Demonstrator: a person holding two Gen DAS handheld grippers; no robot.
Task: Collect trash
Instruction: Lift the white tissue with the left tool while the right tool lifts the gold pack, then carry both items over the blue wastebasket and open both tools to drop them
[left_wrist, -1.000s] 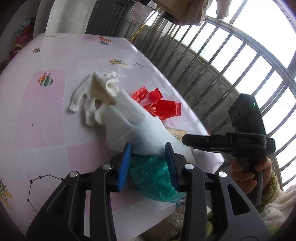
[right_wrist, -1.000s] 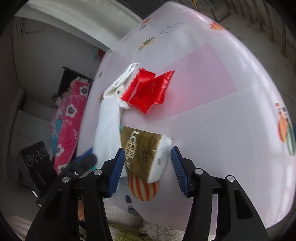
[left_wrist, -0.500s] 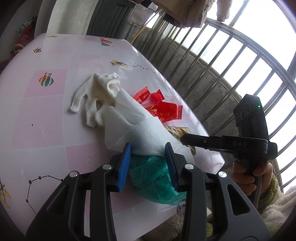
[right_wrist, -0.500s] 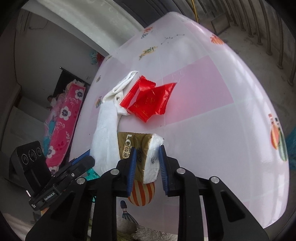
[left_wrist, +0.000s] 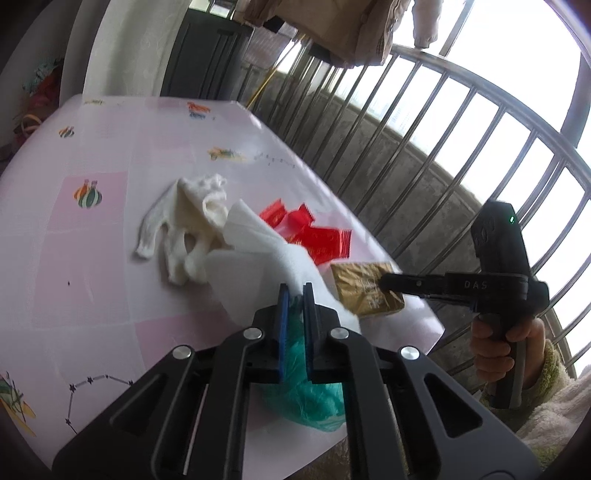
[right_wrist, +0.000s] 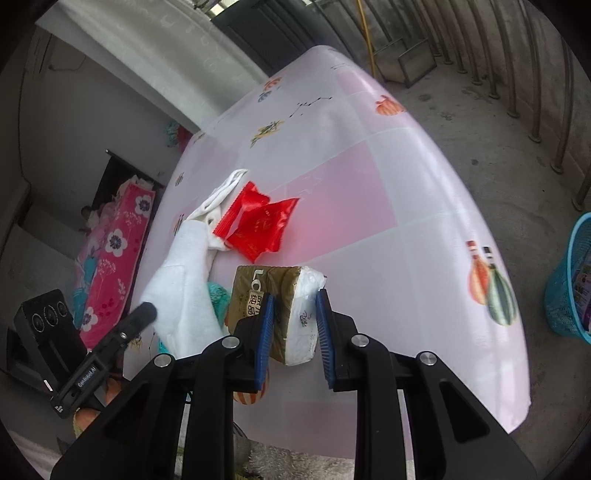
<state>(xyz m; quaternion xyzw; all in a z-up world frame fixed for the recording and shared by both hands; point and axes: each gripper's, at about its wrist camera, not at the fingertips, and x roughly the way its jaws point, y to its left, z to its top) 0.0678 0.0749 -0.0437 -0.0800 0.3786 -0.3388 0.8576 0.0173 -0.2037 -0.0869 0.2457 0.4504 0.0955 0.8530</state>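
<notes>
At table edge — left gripper clamped on white tissue; right gripper grasping gold tissue pack.

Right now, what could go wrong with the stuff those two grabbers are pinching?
The left gripper is shut on the green plastic bag at the table edge; the white tissue lying on it may drag along or fall. The right gripper pinches only one end of the gold tissue pack, so it could twist loose.

Left gripper jaws pinching green bag
</notes>
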